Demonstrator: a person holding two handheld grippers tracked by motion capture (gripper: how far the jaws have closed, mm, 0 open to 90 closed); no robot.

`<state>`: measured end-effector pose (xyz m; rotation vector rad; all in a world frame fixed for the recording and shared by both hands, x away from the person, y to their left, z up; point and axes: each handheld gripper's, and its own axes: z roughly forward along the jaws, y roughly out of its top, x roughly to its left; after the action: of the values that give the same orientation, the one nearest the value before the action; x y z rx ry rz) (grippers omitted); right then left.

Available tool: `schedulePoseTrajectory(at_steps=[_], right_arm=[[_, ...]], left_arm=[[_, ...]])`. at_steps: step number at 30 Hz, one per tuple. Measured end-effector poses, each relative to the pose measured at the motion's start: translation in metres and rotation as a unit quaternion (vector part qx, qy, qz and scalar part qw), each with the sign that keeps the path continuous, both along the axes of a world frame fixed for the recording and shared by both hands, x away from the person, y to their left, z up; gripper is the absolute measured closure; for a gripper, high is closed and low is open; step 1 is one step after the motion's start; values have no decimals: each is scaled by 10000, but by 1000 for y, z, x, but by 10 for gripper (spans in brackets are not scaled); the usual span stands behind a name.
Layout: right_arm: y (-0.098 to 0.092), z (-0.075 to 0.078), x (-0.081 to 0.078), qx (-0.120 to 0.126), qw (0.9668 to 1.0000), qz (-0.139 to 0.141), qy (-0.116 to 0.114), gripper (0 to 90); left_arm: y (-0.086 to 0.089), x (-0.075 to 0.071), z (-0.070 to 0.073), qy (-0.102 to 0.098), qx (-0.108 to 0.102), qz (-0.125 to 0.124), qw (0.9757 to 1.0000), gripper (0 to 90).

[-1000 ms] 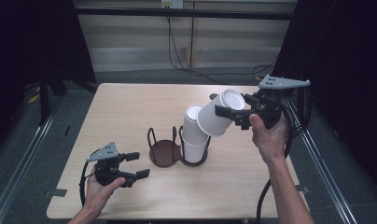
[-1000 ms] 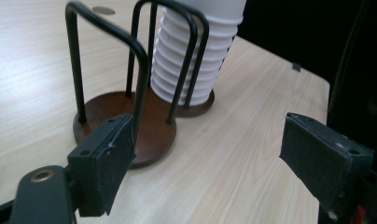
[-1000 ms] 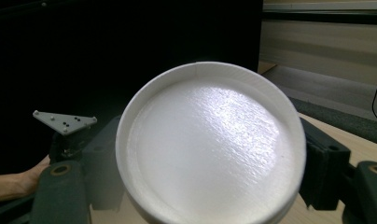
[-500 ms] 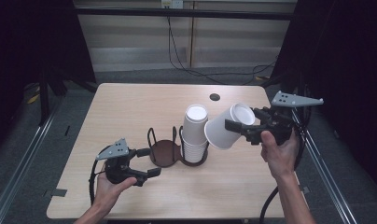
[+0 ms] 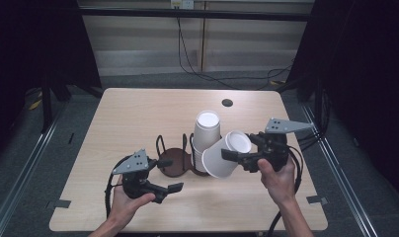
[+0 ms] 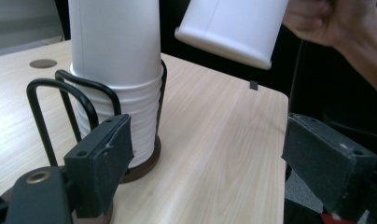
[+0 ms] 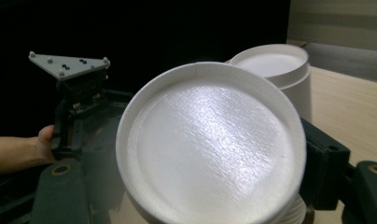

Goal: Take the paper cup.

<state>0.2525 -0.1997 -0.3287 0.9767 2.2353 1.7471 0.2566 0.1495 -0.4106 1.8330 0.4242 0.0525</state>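
While the right gripper (image 5: 230,155) clamped a white foam cup (image 5: 227,154), the left gripper (image 5: 174,174), jaws just widening and empty, neared the wire cup holder (image 5: 176,159); steadying it looked next.

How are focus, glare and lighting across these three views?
High view: sharp and evenly lit on the table, with black surroundings. Left gripper view: the cup stack is crisp, its own pads slightly soft. Right gripper view: sheen glares on the held cup bottom, which is close and soft; the background is dark.

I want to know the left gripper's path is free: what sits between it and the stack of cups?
In the high view, between the left gripper and the cup stack sits the holder's empty round slot.
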Motion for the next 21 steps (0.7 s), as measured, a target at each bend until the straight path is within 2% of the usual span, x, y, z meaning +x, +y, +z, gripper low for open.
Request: schedulePoseTrajectory(at_steps=[2,6,7,10,15,17,21], right_arm=[[5,-5,-1,4,10000,76,18,246],[14,-15,-3,96,9998,167,-24,246],[16,-17,-2,27,9998,178,13,246],[20,-23,0,70,9997,219,71,246],[34,-32,-2,1,9992,388,138,246],[40,-35,-2,-35,9988,469,159,246],[48,-39,-2,-82,9983,550,176,246]], left_arm=[[3,1,3,48,-16,-62,10000,159],[10,2,9,-24,-107,42,9999,160],[11,2,9,-28,-115,57,9999,159],[10,2,6,-20,-125,-13,9999,160],[8,-2,2,-60,-140,-93,9998,159],[6,-4,-1,-15,-172,-156,9997,158],[1,-6,-7,-1,-81,-214,9997,159]])
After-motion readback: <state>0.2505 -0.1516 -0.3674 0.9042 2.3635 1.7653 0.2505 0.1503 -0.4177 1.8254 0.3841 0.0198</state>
